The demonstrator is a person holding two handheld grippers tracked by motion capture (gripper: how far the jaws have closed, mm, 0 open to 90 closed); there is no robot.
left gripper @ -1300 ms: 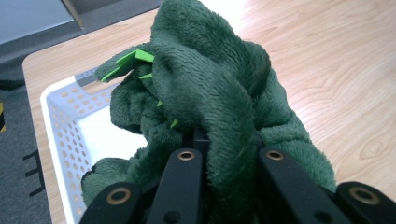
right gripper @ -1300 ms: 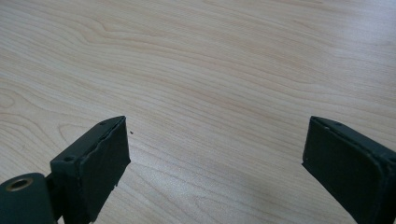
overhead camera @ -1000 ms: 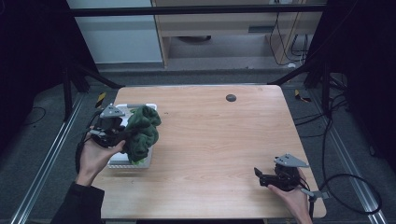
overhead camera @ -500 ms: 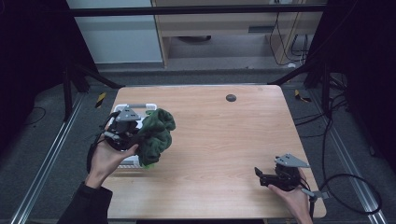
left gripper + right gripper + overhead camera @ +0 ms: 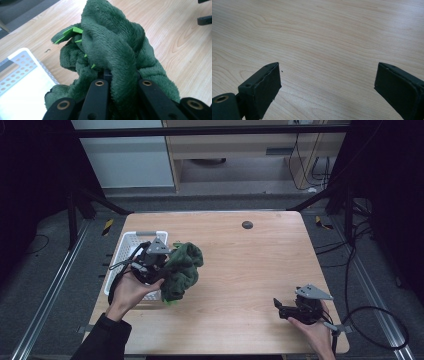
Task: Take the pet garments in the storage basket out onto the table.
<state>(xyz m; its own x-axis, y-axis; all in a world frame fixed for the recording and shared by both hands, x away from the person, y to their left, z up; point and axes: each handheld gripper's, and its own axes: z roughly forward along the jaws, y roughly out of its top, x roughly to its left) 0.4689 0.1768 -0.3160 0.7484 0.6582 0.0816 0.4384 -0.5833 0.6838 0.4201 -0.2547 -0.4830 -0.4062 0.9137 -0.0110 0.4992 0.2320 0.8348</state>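
A dark green fleecy cloth (image 5: 183, 269) hangs bunched in my left gripper (image 5: 166, 268), just right of a white perforated basket (image 5: 127, 243) and above the wooden table (image 5: 245, 270). In the left gripper view the two black jaws close on a thick fold of the cloth (image 5: 112, 45), which has small bright green tabs at its upper left; the left gripper (image 5: 121, 83) is shut on it. Near the table's front right, my right gripper (image 5: 278, 306) rests low over bare wood. In the right gripper view, the right gripper (image 5: 327, 80) stands open, its pads (image 5: 268, 81) wide apart with nothing between them.
A small dark round mark (image 5: 247, 225) sits near the table's far edge. The basket's corner (image 5: 22, 72) lies left of the cloth. Black frame posts and cables stand around the table, with a cabinet behind it.
My left gripper has carried the green cloth to the right, from above the basket to beside its right rim. The right gripper has kept still.
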